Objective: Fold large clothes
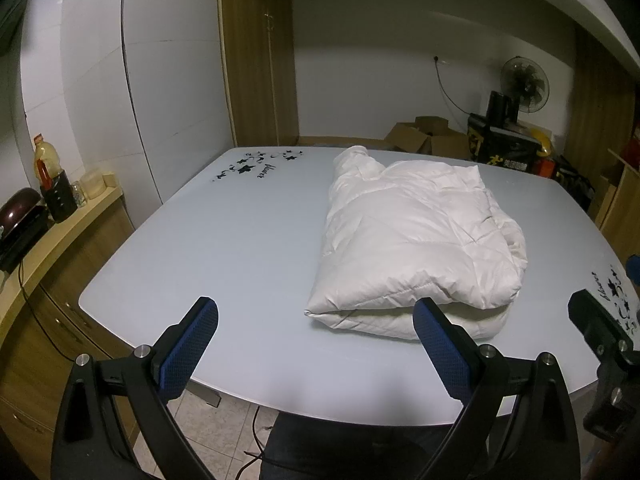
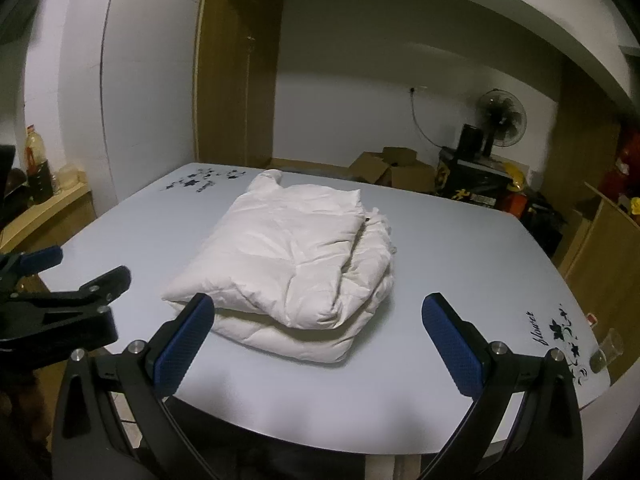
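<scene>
We hold our left gripper (image 1: 316, 314) and right gripper (image 2: 318, 310), jaws spread and empty, near the folded white puffer jacket (image 2: 288, 260) lying on the counter (image 2: 440, 248).

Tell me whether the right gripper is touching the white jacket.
Apart. The right wrist view shows the right gripper open, held short of the folded white jacket, with bare table between them.

Both wrist views low at near table (image 1: 240, 248) edge, facing across it, sharing folded jacket (image 2: 288, 256).
</scene>
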`<state>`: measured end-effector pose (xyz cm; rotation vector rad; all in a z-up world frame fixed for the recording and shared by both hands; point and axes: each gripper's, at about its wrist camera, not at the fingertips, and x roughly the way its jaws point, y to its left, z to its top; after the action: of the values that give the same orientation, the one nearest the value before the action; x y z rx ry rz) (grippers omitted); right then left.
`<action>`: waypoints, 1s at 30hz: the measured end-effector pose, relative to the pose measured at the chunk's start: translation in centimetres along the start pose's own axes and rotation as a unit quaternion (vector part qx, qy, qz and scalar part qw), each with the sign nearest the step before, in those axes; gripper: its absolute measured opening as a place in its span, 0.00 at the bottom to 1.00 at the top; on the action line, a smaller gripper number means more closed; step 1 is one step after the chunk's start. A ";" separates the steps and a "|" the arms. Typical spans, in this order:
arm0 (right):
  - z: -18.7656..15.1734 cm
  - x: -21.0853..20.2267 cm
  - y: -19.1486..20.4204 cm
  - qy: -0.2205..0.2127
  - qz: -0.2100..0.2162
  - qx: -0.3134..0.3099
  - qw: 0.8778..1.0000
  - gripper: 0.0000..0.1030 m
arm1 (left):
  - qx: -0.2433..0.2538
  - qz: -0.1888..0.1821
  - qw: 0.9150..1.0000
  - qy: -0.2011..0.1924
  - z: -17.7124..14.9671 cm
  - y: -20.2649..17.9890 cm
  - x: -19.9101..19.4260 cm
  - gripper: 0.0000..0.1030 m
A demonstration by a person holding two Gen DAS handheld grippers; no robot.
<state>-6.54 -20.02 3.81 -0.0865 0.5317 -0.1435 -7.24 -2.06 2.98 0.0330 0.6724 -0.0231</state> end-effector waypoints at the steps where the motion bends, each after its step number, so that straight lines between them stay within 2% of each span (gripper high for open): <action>1: 0.0 0.0 0.1 0.001 0.001 -0.002 1.000 1.00 | -0.001 0.000 1.000 0.000 0.0 0.0 0.0 0.96; 5: -0.1 0.1 0.1 0.005 0.013 0.001 1.000 1.00 | -0.001 -0.001 1.000 0.001 0.0 0.0 0.1 0.96; 30: -0.1 0.1 0.9 0.002 0.028 -0.006 1.000 1.00 | -0.001 -0.001 1.000 0.001 0.0 0.0 0.0 0.96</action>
<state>-6.37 -19.11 3.56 -0.0837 0.5394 -0.0855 -7.25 -2.03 2.99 0.0307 0.6747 -0.0244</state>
